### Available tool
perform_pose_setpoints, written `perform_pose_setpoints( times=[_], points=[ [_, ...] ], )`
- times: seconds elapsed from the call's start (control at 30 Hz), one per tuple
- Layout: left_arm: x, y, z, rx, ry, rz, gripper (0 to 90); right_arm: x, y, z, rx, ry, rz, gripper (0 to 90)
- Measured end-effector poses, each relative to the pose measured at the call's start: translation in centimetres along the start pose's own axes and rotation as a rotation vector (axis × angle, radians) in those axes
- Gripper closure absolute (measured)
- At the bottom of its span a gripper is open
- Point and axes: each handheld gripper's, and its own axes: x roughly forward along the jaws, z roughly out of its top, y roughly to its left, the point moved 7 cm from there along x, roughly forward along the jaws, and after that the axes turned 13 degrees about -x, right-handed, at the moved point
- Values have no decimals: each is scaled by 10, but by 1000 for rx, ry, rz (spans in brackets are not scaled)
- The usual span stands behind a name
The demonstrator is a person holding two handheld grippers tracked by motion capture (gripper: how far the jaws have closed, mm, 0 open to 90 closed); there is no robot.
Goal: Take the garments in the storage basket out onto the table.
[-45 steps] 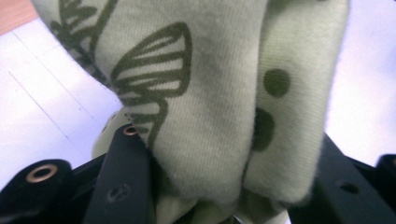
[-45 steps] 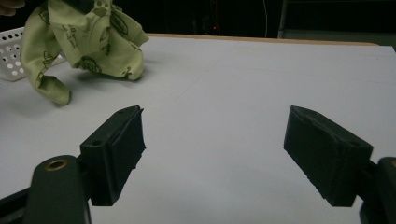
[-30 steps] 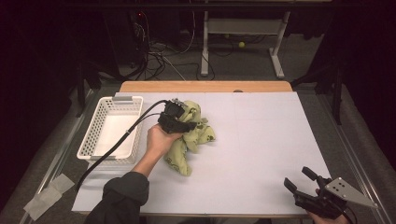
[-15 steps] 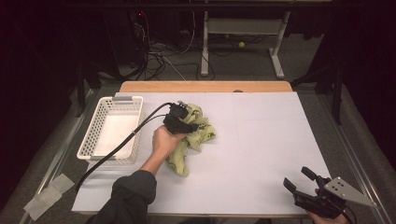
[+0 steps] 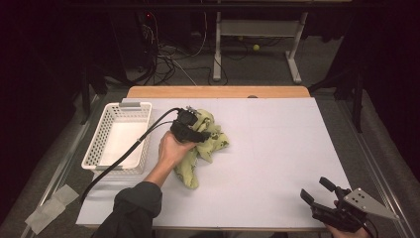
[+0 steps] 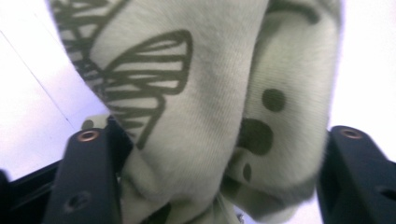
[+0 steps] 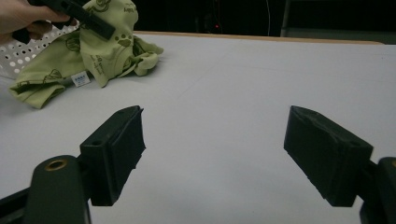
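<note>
- The left gripper [image 5: 194, 130] sits on top of the crumpled green garment [image 5: 205, 148], near the left half of the tabletop and toward its far edge.
- Its jaws have just been opening and now stand wide; in the left gripper view the pale green cloth [image 6: 210, 107], printed with dark butterfly outlines and paw marks, bulges between them, touching the left jaw, while the right jaw stands at the edge of the fold. I cannot tell that either pad presses on it.
- The left hand [image 5: 171, 148] grips the tool's body from the near side, and its black cable [image 5: 124, 158] trails back toward the near left corner, crossing the basket's rim.
- The garment lies bunched in a heap on the white tabletop [image 5: 277, 163], one limp end stretching toward the near edge, with a small white label [image 7: 81, 79] visible in the right gripper view.
- Just to the left of the garment stands a white perforated basket [image 5: 99, 148], along the left edge of the tabletop.
- The right gripper [image 5: 322, 196] rests at the near right corner, well apart from the cloth.
- Its jaws are spread wide with nothing between them but bare tabletop, pointing across the table toward the garment [image 7: 93, 51] and the other hand [image 7: 23, 16].
</note>
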Motion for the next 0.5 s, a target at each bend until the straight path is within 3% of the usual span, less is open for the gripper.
perform_pose_setpoints(
  times=[0.07, 0.5],
  points=[
    [-7, 0, 1, 8, -14, 12, 289, 0, 0, 0, -1, 2, 2, 206],
    [-58, 7, -8, 2, -95, 0, 281, 2, 1, 0, 7, 5, 11, 206]
  ],
)
